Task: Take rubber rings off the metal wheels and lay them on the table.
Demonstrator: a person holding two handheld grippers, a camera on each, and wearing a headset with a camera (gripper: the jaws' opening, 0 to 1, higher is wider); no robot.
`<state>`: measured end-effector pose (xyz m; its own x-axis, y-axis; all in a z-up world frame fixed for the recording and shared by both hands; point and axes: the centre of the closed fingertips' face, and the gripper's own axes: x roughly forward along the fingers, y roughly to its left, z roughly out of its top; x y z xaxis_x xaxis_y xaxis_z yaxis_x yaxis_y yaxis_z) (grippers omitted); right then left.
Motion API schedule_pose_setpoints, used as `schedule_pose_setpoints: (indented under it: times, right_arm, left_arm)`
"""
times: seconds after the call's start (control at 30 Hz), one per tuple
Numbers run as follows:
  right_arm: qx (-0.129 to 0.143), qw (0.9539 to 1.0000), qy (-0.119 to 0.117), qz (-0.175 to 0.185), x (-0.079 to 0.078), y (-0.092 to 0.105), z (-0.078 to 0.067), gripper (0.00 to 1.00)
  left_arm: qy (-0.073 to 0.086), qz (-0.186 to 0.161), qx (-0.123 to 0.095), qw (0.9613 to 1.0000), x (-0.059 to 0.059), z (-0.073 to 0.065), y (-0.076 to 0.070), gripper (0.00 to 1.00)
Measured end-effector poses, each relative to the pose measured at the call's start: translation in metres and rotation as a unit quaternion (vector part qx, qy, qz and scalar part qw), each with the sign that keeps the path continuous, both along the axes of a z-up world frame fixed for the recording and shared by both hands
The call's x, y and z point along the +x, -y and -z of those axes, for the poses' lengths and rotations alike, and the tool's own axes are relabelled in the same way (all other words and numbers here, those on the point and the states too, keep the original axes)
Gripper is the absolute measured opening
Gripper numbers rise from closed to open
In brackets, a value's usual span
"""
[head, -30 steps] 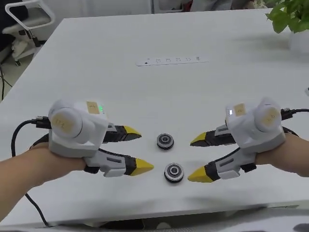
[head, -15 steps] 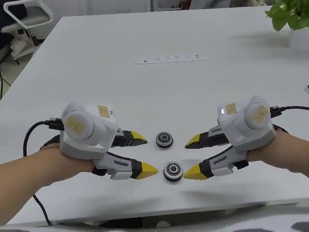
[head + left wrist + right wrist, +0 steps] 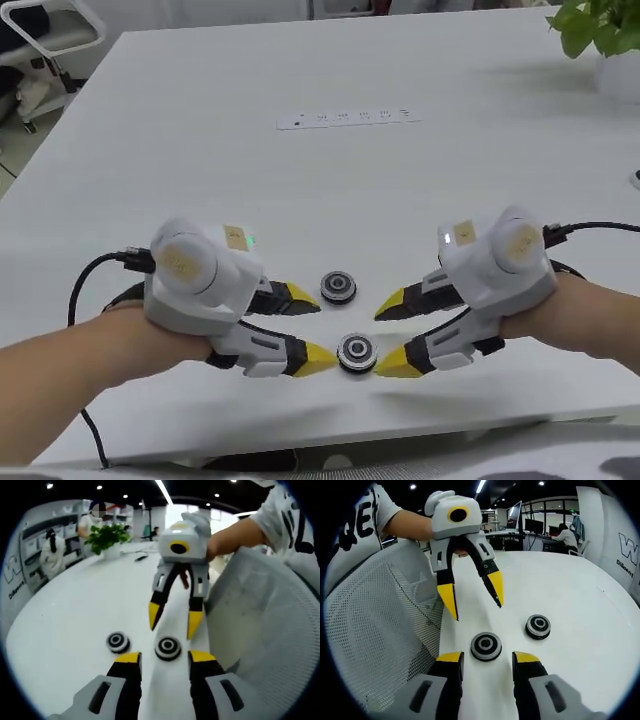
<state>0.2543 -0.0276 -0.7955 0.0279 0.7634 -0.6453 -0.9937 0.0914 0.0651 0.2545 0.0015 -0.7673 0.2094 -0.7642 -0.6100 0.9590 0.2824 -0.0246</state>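
Two small metal wheels with black rubber rings lie flat on the white table (image 3: 300,180). The near wheel (image 3: 357,351) (image 3: 168,648) (image 3: 486,646) sits between the two grippers' front tips. The far wheel (image 3: 338,286) (image 3: 118,642) (image 3: 538,626) lies a little behind it. My left gripper (image 3: 311,327) (image 3: 164,657) is open, its yellow tips just left of the near wheel. My right gripper (image 3: 390,331) (image 3: 487,657) is open too, its tips just right of the same wheel. Neither touches a wheel.
A white power strip (image 3: 342,118) lies across the middle of the table. A potted green plant (image 3: 598,30) stands at the far right corner. An office chair (image 3: 45,40) is off the far left corner. The table's front edge runs close under both grippers.
Both grippers have closed in toward each other on the near wheel, their tips now flanking it. The wheels have not moved.
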Motion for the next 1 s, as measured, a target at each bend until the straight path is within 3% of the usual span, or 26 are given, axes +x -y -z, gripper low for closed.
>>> schedule_pose_setpoints:
  times: [0.2,1.0]
  right_arm:
    - [-0.007,0.9999,-0.003,-0.008,-0.003,-0.001,0.007,0.33]
    - [0.002,0.9999,-0.015,0.0,-0.002,-0.001,0.009,0.28]
  left_arm:
    - [-0.009,0.002,0.002,1.0,0.001,0.005,0.007,0.35]
    - [-0.029,0.01,0.007,0.9995,0.0,0.022,0.024,0.25]
